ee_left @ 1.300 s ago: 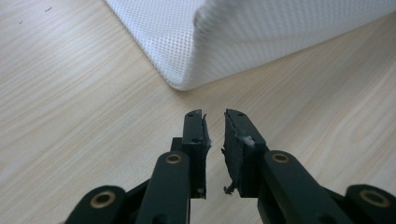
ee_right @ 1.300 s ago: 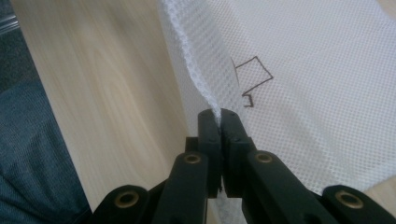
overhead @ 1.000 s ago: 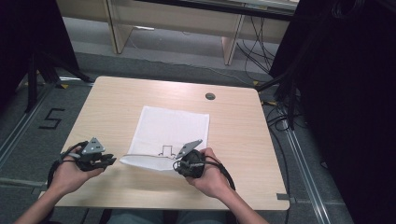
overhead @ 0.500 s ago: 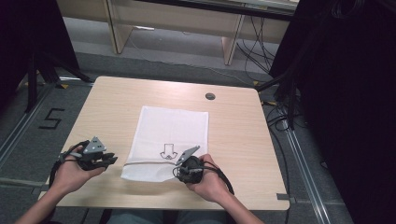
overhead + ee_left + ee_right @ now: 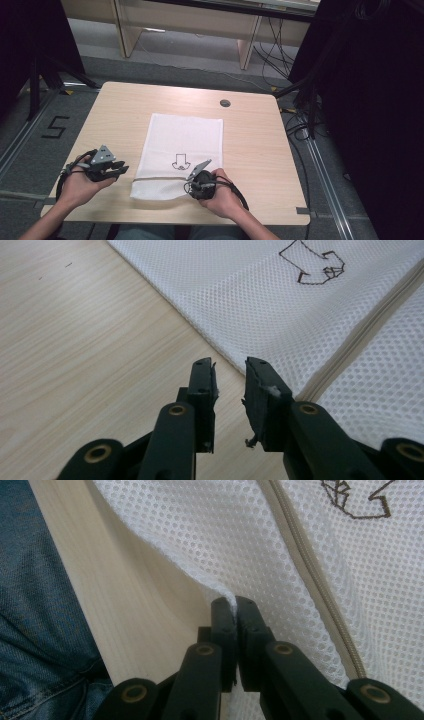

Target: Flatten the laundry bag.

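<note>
Right tool (image 5: 235, 605) pinches mesh bag (image 5: 182, 137) edge; left tool (image 5: 230, 371) spread beside it. Bag print: arrow outline (image 5: 180, 161), no text. Floor mark "5" (image 5: 54, 127).

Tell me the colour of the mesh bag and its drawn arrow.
The mesh bag is white, with a black outlined arrow; the left gripper view shows it best.

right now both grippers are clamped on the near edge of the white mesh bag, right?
Not both. The right gripper is shut on the mesh bag at its near edge, but the left gripper view shows the left gripper open, holding nothing, beside the bag's edge.
</note>
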The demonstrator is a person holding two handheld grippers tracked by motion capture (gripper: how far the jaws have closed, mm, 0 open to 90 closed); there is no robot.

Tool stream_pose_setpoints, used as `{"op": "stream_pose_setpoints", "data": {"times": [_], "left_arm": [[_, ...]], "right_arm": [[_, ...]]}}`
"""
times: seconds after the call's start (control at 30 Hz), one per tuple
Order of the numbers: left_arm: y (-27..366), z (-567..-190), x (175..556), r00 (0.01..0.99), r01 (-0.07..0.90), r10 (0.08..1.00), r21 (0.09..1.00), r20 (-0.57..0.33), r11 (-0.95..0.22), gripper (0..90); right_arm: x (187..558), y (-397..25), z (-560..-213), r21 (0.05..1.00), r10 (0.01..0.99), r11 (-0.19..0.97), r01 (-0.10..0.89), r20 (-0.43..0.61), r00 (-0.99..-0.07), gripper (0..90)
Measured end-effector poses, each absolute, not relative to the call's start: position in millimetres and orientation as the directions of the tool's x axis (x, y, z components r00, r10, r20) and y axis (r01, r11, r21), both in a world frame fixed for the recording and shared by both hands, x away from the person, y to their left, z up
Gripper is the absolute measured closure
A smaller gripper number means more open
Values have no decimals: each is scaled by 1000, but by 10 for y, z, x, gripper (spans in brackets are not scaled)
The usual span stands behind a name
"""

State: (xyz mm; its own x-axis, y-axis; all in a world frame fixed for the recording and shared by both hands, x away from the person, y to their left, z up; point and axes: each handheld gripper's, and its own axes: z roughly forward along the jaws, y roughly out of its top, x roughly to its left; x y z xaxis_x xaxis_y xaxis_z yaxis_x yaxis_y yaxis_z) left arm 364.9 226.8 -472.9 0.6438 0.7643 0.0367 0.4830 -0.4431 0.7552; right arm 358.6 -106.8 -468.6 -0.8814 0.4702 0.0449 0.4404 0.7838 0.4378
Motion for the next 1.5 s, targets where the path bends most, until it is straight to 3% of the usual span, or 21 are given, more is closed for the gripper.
{"op": "stream_pose_setpoints", "data": {"times": [0.73,1.0,1.2,1.3,1.5], "left_arm": [[2108,-4733,3618,678,462,735,769,15,-442,689],[2028,-4731,3619,691,475,722,777,-40,-412,674],[1937,-4748,3641,711,474,700,778,-62,-412,665],[1879,-4785,3662,724,483,685,769,-82,-419,663],[1803,-4876,3708,746,499,661,727,-82,-472,677]], "right_arm": [[3533,-1048,-4812,399,455,805,439,59,-889,880],[3490,-1089,-4709,422,475,775,470,100,-874,731],[3545,-1265,-4489,492,516,708,506,127,-847,690],[3639,-1410,-4403,507,570,667,547,125,-812,710],[3890,-1692,-4501,479,674,614,628,95,-732,898]]}}
